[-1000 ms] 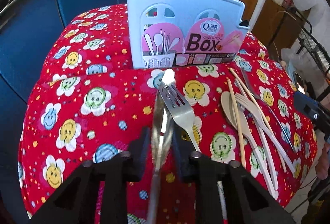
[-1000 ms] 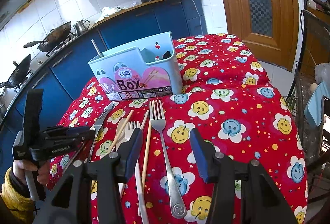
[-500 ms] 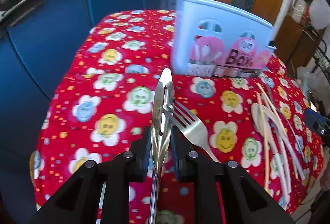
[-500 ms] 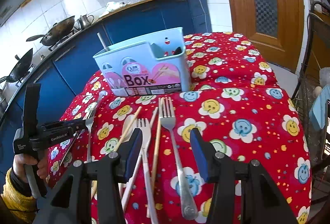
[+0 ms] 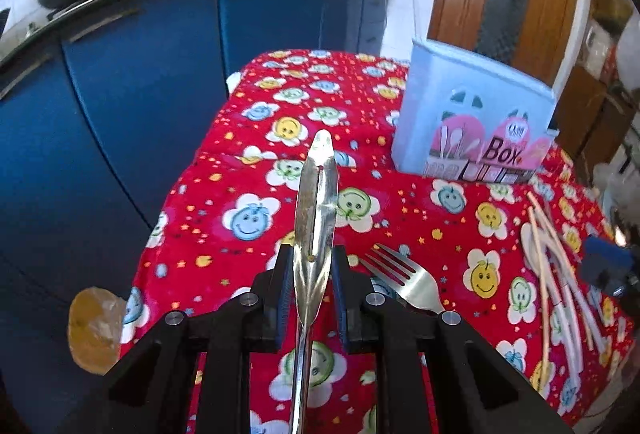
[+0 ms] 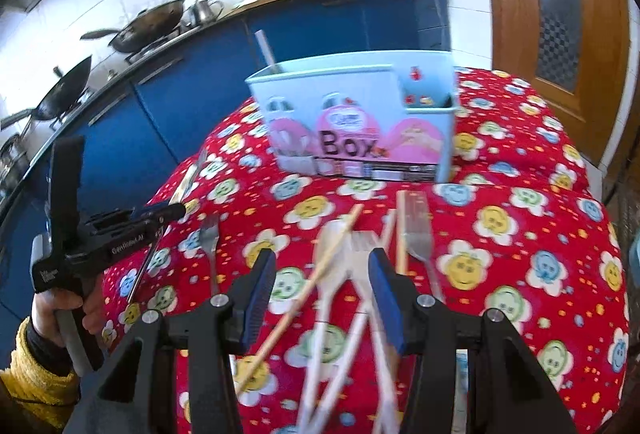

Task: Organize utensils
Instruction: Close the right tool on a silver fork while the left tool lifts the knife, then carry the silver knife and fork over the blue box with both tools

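Note:
My left gripper (image 5: 312, 266) is shut on a metal utensil (image 5: 316, 202) seen edge-on, held above the red smiley tablecloth (image 5: 248, 194). It also shows in the right wrist view (image 6: 168, 212) at the left. A metal fork (image 5: 404, 278) lies just right of it. The light blue utensil box (image 5: 472, 114) stands at the back right; it also shows in the right wrist view (image 6: 360, 114). My right gripper (image 6: 320, 274) is open and empty above white plastic utensils (image 6: 344, 274) and wooden chopsticks (image 6: 320, 266). Another metal fork (image 6: 418, 234) lies to its right.
Blue kitchen cabinets (image 5: 120, 106) run close behind and left of the table. Woks (image 6: 148, 26) sit on the counter. A wooden door (image 6: 560, 14) is at the back right. A straw (image 6: 266, 52) stands in the box.
My left gripper has lifted and swung left with the metal utensil, leaving the fork on the cloth. My right gripper has moved forward and left over the white utensils and chopsticks.

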